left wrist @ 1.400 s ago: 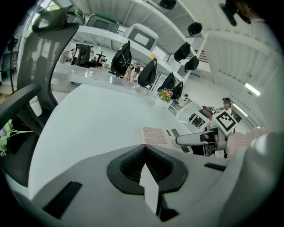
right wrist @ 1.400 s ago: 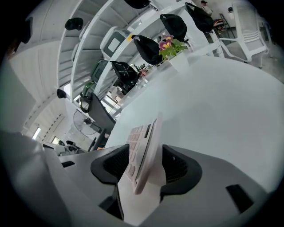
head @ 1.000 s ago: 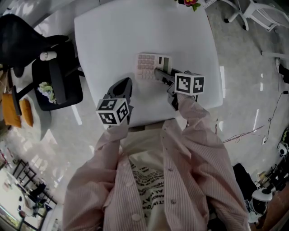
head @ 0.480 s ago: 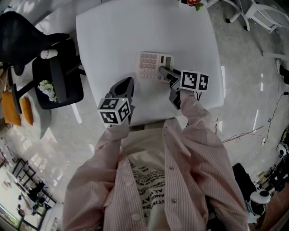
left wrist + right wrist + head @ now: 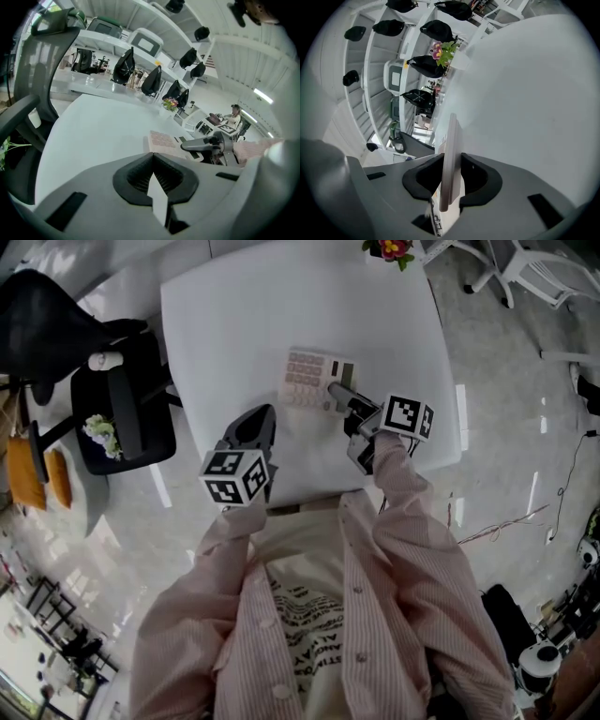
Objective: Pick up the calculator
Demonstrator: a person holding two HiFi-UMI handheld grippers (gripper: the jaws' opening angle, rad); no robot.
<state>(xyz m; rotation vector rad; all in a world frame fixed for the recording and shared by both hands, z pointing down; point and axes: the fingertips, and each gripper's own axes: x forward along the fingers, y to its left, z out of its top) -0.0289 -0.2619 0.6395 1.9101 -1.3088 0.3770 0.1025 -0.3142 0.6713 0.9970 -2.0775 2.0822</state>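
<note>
Although the calculator (image 5: 309,381) sits toward the near right corner of the white table (image 5: 234,315), the grab itself looks made. The right gripper (image 5: 339,392) has its jaws, which have just been closing, pinched on the calculator's right-hand edge, and the body shows edge-on between the pads. Whether it has left the tabletop I cannot tell; from above it looks flat or barely tipped. The lift, I judge, remains to be done. The left gripper (image 5: 258,423) hangs by the table's near edge, jaws pressed together on nothing, apart from the calculator.
</note>
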